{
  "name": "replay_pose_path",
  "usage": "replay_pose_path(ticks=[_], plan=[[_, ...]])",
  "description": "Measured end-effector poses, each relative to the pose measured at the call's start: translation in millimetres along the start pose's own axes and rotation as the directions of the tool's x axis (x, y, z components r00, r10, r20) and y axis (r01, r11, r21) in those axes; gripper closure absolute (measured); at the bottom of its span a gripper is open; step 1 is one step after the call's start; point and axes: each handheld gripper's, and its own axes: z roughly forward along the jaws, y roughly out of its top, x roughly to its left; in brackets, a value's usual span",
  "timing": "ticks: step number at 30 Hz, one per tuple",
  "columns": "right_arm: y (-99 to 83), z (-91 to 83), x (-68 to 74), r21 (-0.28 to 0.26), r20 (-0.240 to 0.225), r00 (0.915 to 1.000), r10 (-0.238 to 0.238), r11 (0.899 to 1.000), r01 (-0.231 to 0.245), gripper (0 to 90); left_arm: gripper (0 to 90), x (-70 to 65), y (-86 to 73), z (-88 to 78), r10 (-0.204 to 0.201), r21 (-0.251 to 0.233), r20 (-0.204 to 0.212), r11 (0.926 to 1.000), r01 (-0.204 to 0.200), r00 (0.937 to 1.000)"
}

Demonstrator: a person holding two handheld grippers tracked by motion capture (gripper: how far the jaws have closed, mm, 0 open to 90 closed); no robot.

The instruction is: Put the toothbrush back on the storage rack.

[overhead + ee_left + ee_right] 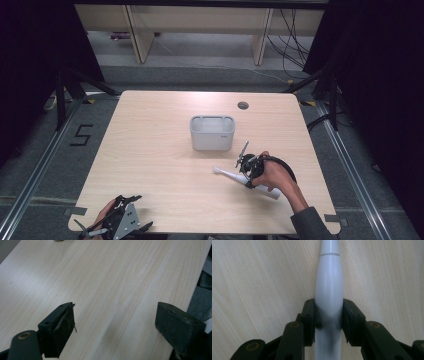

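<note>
Toothbrush lying flat on the table, at four o'clock from the bin, head aimed at ten o'clock. White, smooth, tapering toward the neck. Clamped mid-handle by the right gripper, pads snug on both sides. Best lifted straight and level, grip firm against slipping. Left gripper parked at seven o'clock, jaws wide, holding nothing.

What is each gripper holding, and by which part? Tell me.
The right gripper is clamped on the white electric toothbrush at the thick handle, below the neck seam. The left gripper holds nothing; its jaws stand apart over the table.
</note>
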Motion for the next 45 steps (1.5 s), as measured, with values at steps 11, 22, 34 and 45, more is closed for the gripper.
replay_pose_path(ticks=[11,22,34,45], plan=[[6.6,0.7,4.1,0.05,0.022,0.9997,-0.014,0.999,0.013,66.4,15.6,0.0,0.1,0.0,0.001,-0.001,-0.001,1.0,-0.001,1.0],[7.6,0.7,4.9,0.052,0.032,0.9995,-0.005,0.999,0.003,66.6,15.6,0.7,0.4,-1.3,0.01,0.002,-0.002,0.9999,-0.01,0.9999],[-1.6,-9.2,4.3,-0.034,0.024,0.9985,0.048,0.998,-0.047,66.9,15.5,1.3,0.0,-1.8,0.005,-0.004,0.007,1.0,-0.005,1.0],[-23.6,-39.8,7.0,-0.216,0.069,0.9936,0.089,0.974,-0.072,67.0,15.5,1.5,0.3,-2.0,0.009,0.011,0.014,0.9999,-0.009,0.9999]])
